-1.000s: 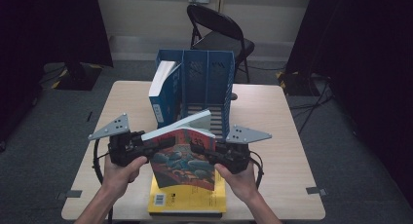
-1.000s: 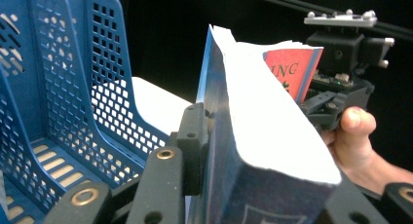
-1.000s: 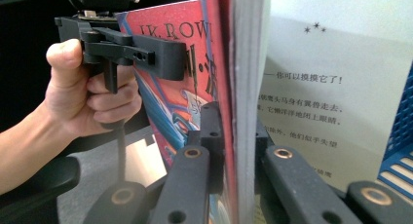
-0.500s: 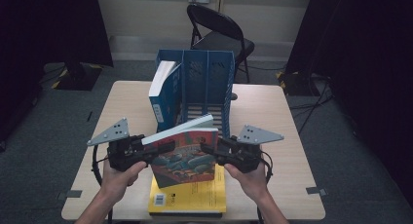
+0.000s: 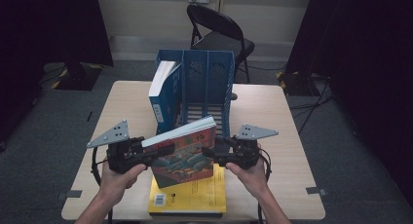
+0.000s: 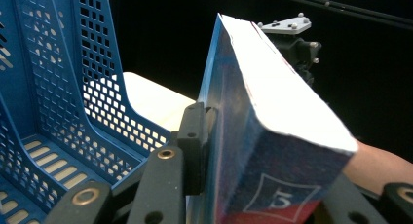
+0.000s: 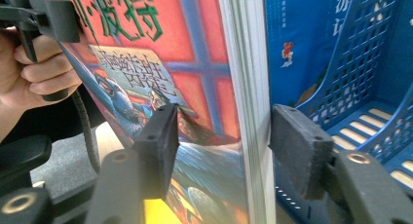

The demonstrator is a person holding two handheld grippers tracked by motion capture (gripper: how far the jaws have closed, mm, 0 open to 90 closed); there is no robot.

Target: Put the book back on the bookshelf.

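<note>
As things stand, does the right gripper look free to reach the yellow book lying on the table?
Probably not directly: the right gripper, jaws just opening, straddles the red-covered book, which the left gripper clamps above the yellow book.

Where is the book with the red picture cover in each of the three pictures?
High view: the red-covered book is low in the middle, held up between the two tools.
Left gripper view: it stands right of centre, white page edge on top.
Right gripper view: its cover spreads from the centre leftward.
Shared landmark: the blue file rack.

Light wooden table (image 5: 282, 112) with a blue file rack (image 5: 207, 83) and a yellow book (image 5: 195, 197) flat near its front edge.
</note>
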